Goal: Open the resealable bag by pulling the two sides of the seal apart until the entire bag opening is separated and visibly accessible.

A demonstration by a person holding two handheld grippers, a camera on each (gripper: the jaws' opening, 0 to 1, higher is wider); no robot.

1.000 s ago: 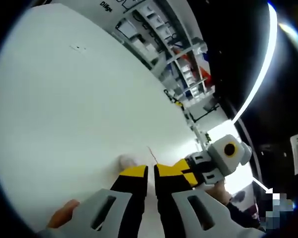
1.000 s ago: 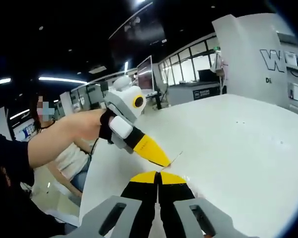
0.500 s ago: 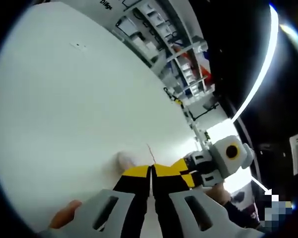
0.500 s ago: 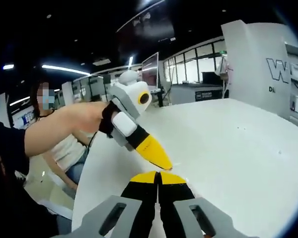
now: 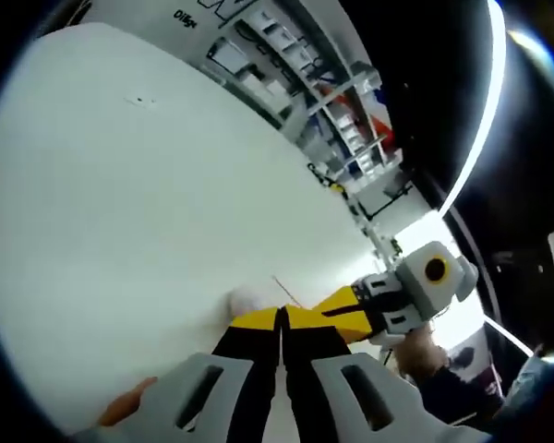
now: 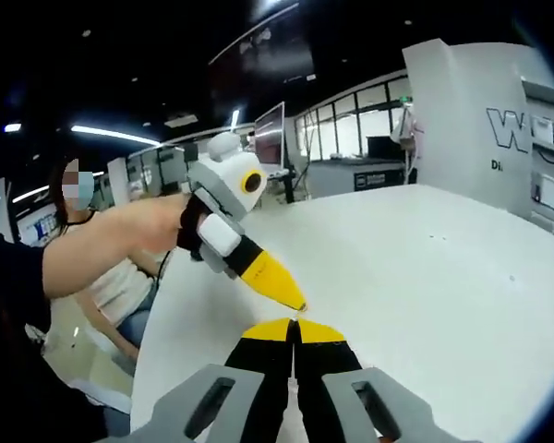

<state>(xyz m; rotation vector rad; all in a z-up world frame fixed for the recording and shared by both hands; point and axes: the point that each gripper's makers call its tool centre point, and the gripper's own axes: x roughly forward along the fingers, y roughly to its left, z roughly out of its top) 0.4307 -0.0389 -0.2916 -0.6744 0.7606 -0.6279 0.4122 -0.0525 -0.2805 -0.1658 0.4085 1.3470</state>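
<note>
The bag [image 5: 249,297] is hard to make out: it is clear plastic lying on the white table [image 5: 120,203], and in the left gripper view you see only a faint pale glint and a thin line of its edge just beyond your yellow tips. In the right gripper view a sliver of that same thin edge [image 6: 298,315] shows right where the two sets of tips meet. Whether the seal has parted at all cannot be told.

Your left gripper [image 5: 281,320] has its jaws pressed together, with only a hairline between the yellow tips, which sit at the bag's edge. The film is too thin and clear to say whether it is pinched there.

Your right gripper [image 6: 295,328] is likewise closed to a narrow slit, and whether it has hold of the plastic cannot be told. It enters the left gripper view from the right [image 5: 351,309], its yellow tip touching or nearly touching your left one. The left gripper likewise reaches into the right gripper view [image 6: 275,281], held by your hand [image 6: 171,231].

Behind the table stand shelves [image 5: 332,129] and a white panel with lettering [image 6: 471,120]. A seated person [image 6: 120,277] is off the table's far side.
</note>
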